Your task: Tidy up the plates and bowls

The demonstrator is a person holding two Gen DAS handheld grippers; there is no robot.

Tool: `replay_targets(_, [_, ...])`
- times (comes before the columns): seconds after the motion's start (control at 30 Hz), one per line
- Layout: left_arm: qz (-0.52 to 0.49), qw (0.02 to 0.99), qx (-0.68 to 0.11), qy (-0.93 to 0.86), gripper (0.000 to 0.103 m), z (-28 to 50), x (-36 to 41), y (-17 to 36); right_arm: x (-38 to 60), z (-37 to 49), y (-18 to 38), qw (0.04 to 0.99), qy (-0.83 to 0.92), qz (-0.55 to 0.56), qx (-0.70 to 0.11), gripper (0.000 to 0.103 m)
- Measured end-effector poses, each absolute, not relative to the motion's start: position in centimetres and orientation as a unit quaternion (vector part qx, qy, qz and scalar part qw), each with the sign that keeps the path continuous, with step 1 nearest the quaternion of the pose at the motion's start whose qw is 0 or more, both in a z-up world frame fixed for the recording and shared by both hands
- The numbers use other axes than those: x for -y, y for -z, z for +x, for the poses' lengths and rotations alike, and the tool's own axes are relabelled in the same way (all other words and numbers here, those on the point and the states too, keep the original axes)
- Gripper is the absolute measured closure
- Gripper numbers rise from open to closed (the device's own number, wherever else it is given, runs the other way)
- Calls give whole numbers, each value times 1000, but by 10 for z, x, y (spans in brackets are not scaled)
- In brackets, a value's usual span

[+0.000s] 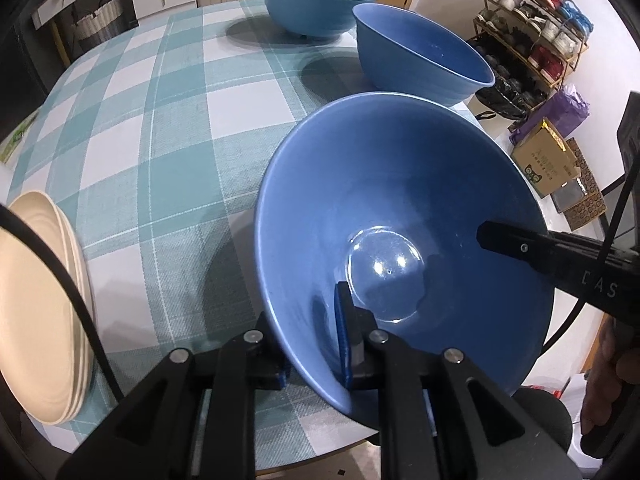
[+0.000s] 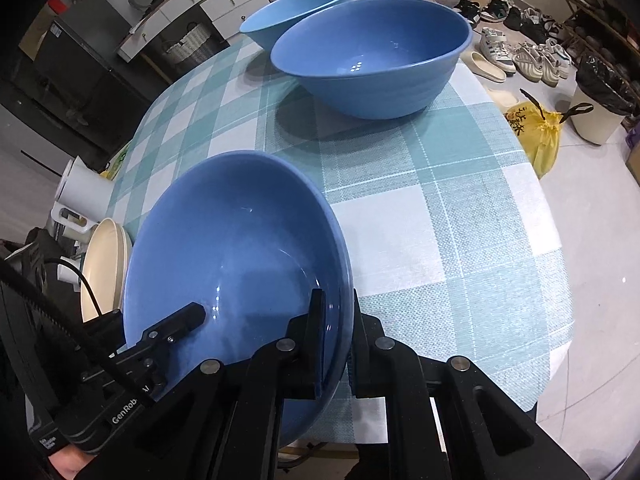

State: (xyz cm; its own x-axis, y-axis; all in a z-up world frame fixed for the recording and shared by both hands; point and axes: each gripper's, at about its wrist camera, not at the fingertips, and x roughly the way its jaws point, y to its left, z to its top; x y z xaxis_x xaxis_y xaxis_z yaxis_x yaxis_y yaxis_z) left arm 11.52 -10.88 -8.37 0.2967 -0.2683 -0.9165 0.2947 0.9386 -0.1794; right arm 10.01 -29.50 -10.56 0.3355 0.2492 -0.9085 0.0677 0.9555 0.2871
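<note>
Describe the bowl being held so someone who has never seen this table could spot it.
On the checked tablecloth stand three blue bowls. The held bowl is nearest the table's near edge, beside the cream plates. Only it is tilted, with the left gripper and right gripper clamped on its rim.

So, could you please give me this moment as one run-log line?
left gripper: shut on near bowl rim | right gripper: shut on opposite rim | two other bowls on table | plates stacked

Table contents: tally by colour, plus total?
Blue bowls: 3, one held by both tools, one in the middle, one at the far edge
Cream plates: one stack, exact number unclear
Total: 3 bowls plus the plate stack
</note>
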Motion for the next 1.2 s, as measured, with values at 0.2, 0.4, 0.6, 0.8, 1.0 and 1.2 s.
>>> replay_targets(0.2, [18,808,-565,166,88,114,105,84,285,104,106,806,-61,131,-574,94])
replay_targets(0.4, [23,809,-565,162,87,113,101,84,279,107,107,805,-58,124,-577,94])
replay_targets(0.6, [12,806,-567,171,82,113,97,84,280,108,108,809,-52,128,-571,94])
replay_targets(0.8, [1,806,-570,161,59,115,92,85,279,106,100,826,-36,108,-552,92])
replay_targets(1.0, [-7,805,-575,149,55,116,88,84,273,104,91,840,-37,83,-536,87])
replay_targets(1.2, [-21,803,-576,149,53,117,83,82,274,101,84,850,-39,75,-520,74])
